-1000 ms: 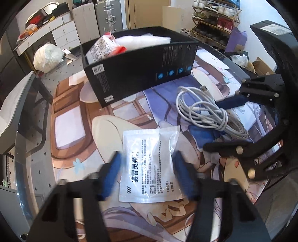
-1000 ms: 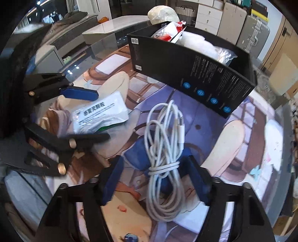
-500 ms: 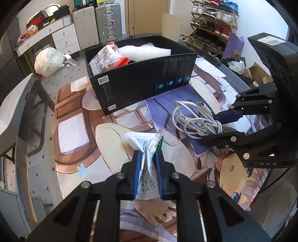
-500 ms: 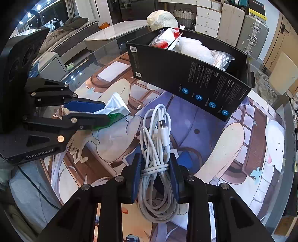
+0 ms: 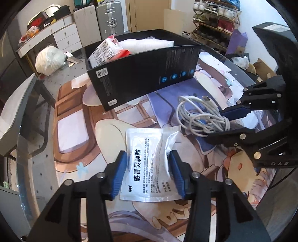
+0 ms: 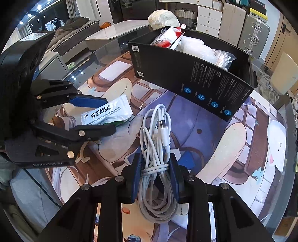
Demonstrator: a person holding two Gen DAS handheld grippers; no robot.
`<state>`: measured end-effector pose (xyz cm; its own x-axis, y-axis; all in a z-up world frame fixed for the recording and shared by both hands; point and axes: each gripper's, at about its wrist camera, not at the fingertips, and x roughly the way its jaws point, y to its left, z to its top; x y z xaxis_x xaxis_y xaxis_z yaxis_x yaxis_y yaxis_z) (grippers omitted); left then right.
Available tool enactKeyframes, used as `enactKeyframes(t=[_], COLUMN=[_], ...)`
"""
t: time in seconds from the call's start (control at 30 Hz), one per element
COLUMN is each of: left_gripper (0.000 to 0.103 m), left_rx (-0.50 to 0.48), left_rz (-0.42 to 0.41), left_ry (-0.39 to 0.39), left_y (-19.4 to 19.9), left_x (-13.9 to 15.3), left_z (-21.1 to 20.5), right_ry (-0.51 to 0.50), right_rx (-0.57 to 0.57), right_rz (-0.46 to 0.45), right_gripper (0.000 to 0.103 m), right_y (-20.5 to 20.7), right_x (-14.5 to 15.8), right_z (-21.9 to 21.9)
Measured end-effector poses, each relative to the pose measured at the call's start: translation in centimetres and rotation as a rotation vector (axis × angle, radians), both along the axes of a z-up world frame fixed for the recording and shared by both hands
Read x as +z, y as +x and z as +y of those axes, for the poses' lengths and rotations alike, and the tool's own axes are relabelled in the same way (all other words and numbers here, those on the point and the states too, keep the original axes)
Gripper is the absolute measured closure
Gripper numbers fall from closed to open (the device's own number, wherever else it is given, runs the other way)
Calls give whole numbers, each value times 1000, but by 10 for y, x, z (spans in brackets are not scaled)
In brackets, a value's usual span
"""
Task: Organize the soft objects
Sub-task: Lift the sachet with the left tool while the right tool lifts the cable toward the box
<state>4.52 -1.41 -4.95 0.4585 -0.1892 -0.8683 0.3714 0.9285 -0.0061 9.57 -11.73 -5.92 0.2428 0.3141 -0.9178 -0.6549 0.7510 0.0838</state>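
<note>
A white medicine sachet (image 5: 149, 163) lies creased on the printed mat between the blue pads of my left gripper (image 5: 148, 173). Its jaws are opening and the pads stand at the sachet's side edges without squeezing it. The right wrist view shows the same sachet (image 6: 106, 113) inside that gripper (image 6: 110, 115). My right gripper (image 6: 154, 167) is shut on a coiled white charging cable (image 6: 156, 134) at its wrapped middle. The left wrist view has the cable (image 5: 197, 113) at the right. An open black box (image 5: 141, 78) stands behind both, holding a red-and-white packet (image 5: 106, 50) and a white plastic bag (image 5: 147, 43).
The mat covers a round glass table whose edge (image 5: 24, 167) curves along the left. A pale chair (image 5: 13, 111) stands beside it. Beyond are a white bundle (image 5: 49, 60) on a low table, suitcases (image 5: 109, 16) and a shoe rack (image 5: 214, 20).
The left gripper shut on the sachet and pinched it into a fold, then opened again, and the sachet lies flatter between the pads. The right gripper shut on the cable and stays shut.
</note>
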Motion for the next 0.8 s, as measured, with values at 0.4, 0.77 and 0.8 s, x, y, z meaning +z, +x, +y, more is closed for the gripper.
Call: enactKeyframes(t=[0.4,0.77,0.8], left_gripper=[92,92,92], left_rx=[-26,35,36], left_rz=[-48,-360,-392], left_ry=[-9,-80,-87], left_y=[-4,-20,-23], left_x=[11,67,72], left_z=[-3,15,16], right_ry=[30,238,254], right_rx=[-3,-66,-76], right_rz=[-18,-209,-242], right_gripper=[74,74,74], right_y=[-2,-15,-18], right_x=[7,60,66], right_z=[0,-11,-12])
